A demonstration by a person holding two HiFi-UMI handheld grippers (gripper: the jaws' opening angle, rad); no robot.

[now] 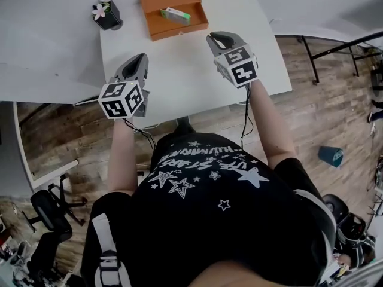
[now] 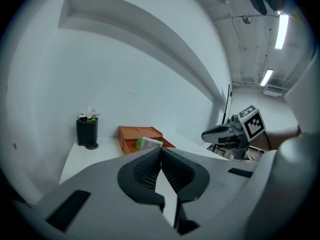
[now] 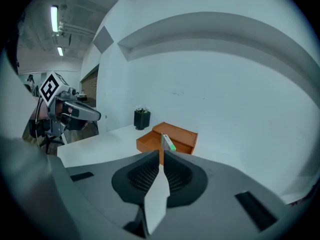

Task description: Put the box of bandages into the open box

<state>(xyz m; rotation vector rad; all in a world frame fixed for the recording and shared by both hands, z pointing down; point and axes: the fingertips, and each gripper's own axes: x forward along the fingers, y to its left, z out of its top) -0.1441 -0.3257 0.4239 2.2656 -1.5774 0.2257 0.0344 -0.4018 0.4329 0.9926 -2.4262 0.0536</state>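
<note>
The orange open box (image 1: 157, 31) lies at the far side of the white table (image 1: 179, 82). The white and green box of bandages (image 1: 175, 14) rests inside it, tilted against the wall. The same bandage box (image 3: 168, 143) stands on edge within the orange box (image 3: 181, 135) in the right gripper view. My left gripper (image 1: 139, 58) is back near the table's front left, jaws together and empty. My right gripper (image 1: 216, 39) hovers at the front right, well short of the box, jaws nearly touching with nothing between them.
A small black pot with a white flower (image 1: 106, 15) stands left of the orange box. The table's front edge runs just under both grippers. Beyond it are wooden floor, an office chair (image 1: 51, 211) and a blue bin (image 1: 330, 155).
</note>
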